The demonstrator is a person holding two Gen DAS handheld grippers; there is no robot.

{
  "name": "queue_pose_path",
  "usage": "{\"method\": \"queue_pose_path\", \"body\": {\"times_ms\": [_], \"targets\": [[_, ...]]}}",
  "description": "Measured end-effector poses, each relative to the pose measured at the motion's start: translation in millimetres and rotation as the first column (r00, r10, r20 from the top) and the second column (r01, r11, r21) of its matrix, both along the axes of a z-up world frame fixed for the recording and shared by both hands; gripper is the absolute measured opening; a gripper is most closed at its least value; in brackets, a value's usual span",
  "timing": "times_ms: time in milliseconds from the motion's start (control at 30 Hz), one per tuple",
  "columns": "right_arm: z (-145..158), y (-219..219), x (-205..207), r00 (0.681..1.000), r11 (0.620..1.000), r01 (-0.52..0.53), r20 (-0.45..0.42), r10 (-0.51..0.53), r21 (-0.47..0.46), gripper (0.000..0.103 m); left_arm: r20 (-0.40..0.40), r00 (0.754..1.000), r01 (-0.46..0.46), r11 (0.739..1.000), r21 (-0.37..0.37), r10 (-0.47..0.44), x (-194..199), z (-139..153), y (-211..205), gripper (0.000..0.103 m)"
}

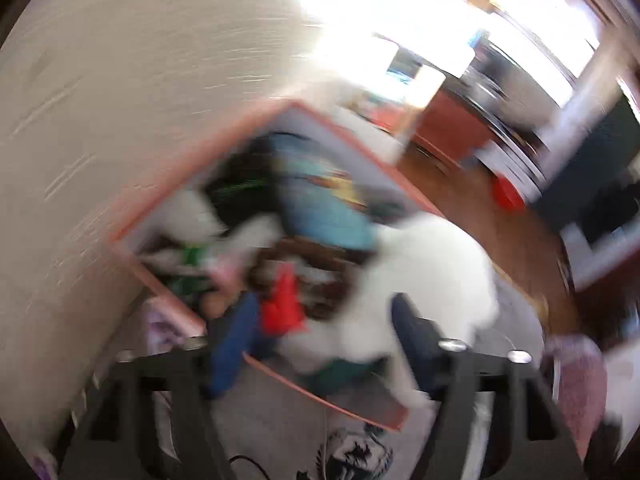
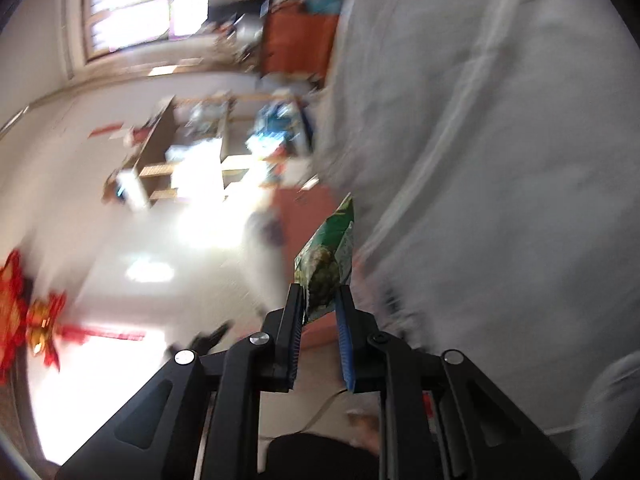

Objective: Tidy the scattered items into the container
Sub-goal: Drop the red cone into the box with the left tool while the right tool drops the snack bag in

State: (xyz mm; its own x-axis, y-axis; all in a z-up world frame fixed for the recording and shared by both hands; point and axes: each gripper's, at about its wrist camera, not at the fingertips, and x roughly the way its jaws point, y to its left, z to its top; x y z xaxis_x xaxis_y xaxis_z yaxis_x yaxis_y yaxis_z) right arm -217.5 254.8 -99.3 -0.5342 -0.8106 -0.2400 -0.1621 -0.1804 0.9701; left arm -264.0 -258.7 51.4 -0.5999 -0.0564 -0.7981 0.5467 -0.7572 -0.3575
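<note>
- The right gripper [image 2: 320, 300] has its jaws closed on a green snack packet [image 2: 326, 268]. It holds only the packet's bottom end, and the rest sticks out past the tips.
- The left gripper [image 1: 320, 328] has its jaws open with nothing between them. It points down at the pink-rimmed box [image 1: 160, 196].
- The box is already stuffed with things, such as a blue cloth [image 1: 320, 200], a red piece [image 1: 282, 304] and a big white fluffy thing [image 1: 432, 280] that hangs over the rim.
- Both views are blurry, so small details are hard to tell.
- What could go wrong: the packet is thin and slippery, so I think a fast swing could shake it loose.
- The pile is high, so I think the packet could slide off the top and land outside the box.
- The box sits close to a pale wall [image 1: 100, 120], so there is little room on that side.
- The wooden floor [image 1: 472, 208] on the other side looks open, so coming in from there seems safer.
</note>
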Motion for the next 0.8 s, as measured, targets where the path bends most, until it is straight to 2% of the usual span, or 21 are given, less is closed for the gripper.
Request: {"method": "queue_pose_path", "body": {"times_ms": [67,133,200,267,300,367,400,467,533,567,633,667,700,767,800], "targets": [[26,-43,-15,0.996,0.997,-0.077,-0.049,0.076,-0.009,0.015,-0.015,0.998,-0.057,0.993,0.104,0.059,11,-8,-27,0.074],[61,-103,-37,0.976,0.984,-0.179,-0.119,0.180,0.021,0.015,-0.055,0.991,-0.107,0.976,0.191,0.120,26,-11,-53,0.074],[88,-154,-53,0.954,0.969,-0.244,-0.173,0.246,0.033,0.015,-0.074,0.981,-0.160,0.965,0.209,0.179,41,-12,-64,0.075],[111,-201,-73,0.931,0.957,-0.285,-0.223,0.288,0.049,0.016,-0.080,0.976,-0.178,0.959,0.220,0.200,53,-15,-68,0.075],[122,-226,-86,0.923,0.953,-0.297,-0.236,0.304,0.068,0.021,-0.079,0.977,-0.176,0.957,0.229,0.198,53,-19,-70,0.075],[133,-255,-99,0.921,0.947,-0.301,-0.225,0.318,0.110,0.046,-0.079,0.983,-0.141,0.960,0.241,0.164,47,-20,-63,0.075],[137,-267,-102,0.922,0.946,-0.294,-0.219,0.318,0.138,0.072,-0.078,0.988,-0.109,0.966,0.236,0.131,42,-20,-58,0.075],[137,-271,-92,0.914,0.937,-0.295,-0.230,0.333,0.187,0.075,-0.063,0.998,0.000,0.984,0.176,0.012,31,-12,-33,0.075],[127,-264,-73,0.893,0.902,-0.319,-0.225,0.389,0.292,0.069,-0.055,0.994,0.103,0.989,0.108,-0.098,17,-6,-5,0.075],[119,-257,-59,0.886,0.871,-0.321,-0.208,0.415,0.371,0.069,-0.054,0.986,0.162,0.983,0.085,-0.158,12,-3,11,0.075],[96,-244,-30,0.871,0.761,-0.326,-0.134,0.472,0.562,0.063,-0.056,0.962,0.271,0.959,0.088,-0.267,5,-3,34,0.075],[81,-237,-17,0.863,0.681,-0.338,-0.076,0.500,0.649,0.060,-0.053,0.953,0.301,0.949,0.093,-0.297,3,-4,40,0.075],[61,-230,-1,0.851,0.572,-0.358,0.006,0.524,0.738,0.054,-0.041,0.952,0.306,0.948,0.088,-0.304,3,-3,42,0.075],[37,-224,17,0.830,0.452,-0.398,0.104,0.547,0.799,0.048,-0.013,0.958,0.287,0.954,0.090,-0.287,3,-5,36,0.075],[22,-223,28,0.805,0.397,-0.438,0.156,0.572,0.806,0.047,-0.003,0.965,0.263,0.959,0.105,-0.264,4,-7,30,0.075]]}}
